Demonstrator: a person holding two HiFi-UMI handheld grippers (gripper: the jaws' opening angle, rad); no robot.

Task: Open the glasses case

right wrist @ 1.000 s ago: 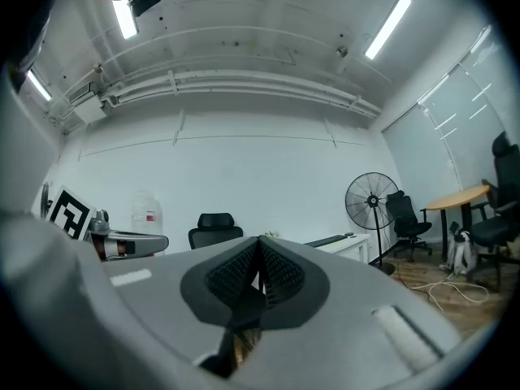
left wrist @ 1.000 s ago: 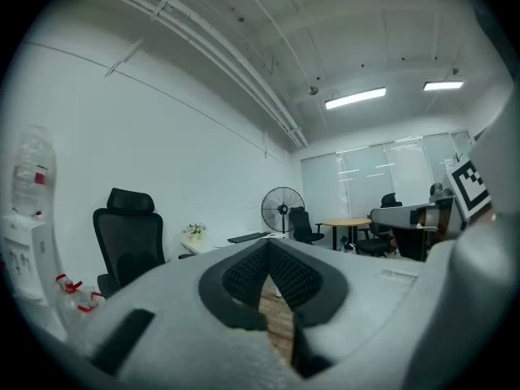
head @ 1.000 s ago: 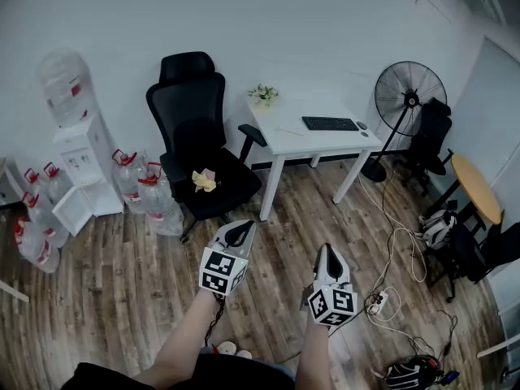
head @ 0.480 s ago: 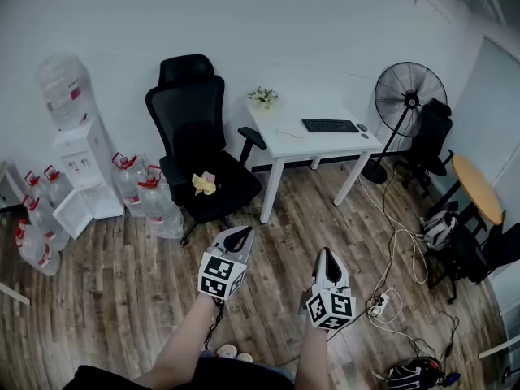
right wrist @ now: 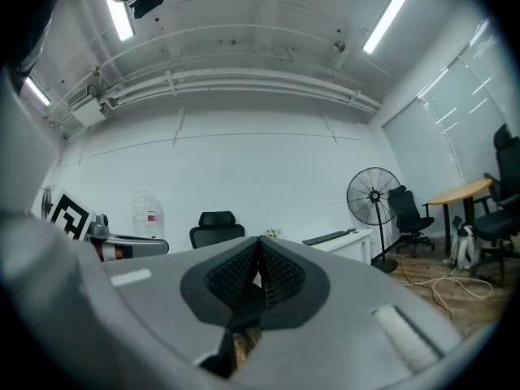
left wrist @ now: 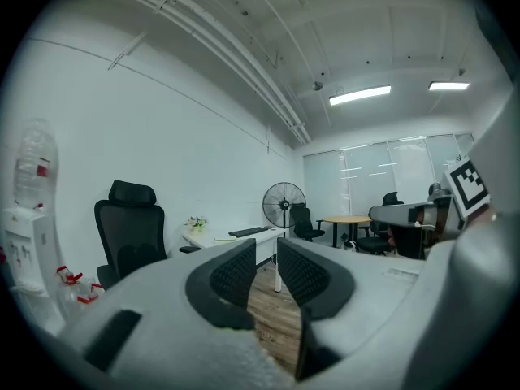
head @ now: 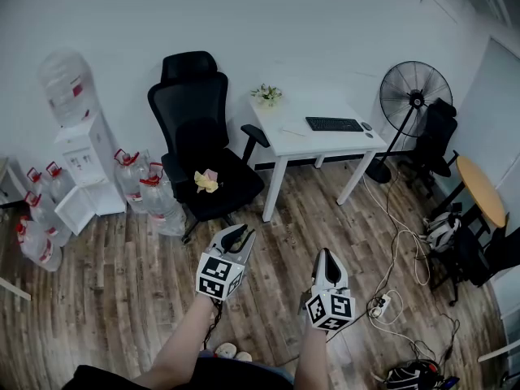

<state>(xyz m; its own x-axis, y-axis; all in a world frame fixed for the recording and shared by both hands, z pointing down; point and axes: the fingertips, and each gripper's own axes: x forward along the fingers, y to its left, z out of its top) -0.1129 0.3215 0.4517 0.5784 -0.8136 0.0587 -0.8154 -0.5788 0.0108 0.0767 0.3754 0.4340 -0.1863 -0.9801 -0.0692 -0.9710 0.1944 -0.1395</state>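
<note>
I cannot make out a glasses case in any view. In the head view both grippers are held level in mid-air over the wooden floor, pointing toward the white desk [head: 321, 142]. My left gripper [head: 236, 236] has just been opening; its jaws stand a little apart with nothing between them, and the left gripper view [left wrist: 266, 260] shows a clear gap with floor behind it. My right gripper [head: 327, 255] is shut on nothing, its pads [right wrist: 272, 273] meeting at the tip in the right gripper view.
A black office chair [head: 197, 128] with a small yellow thing [head: 205, 180] on its seat stands left of the desk. A keyboard [head: 334, 124] and a plant [head: 267, 95] are on the desk. Fan [head: 414, 96], water dispenser [head: 80, 153], bottles [head: 145, 192], floor cables [head: 398, 254].
The left gripper's jaws have parted from shut to slightly open. Both hands stay about where they were.
</note>
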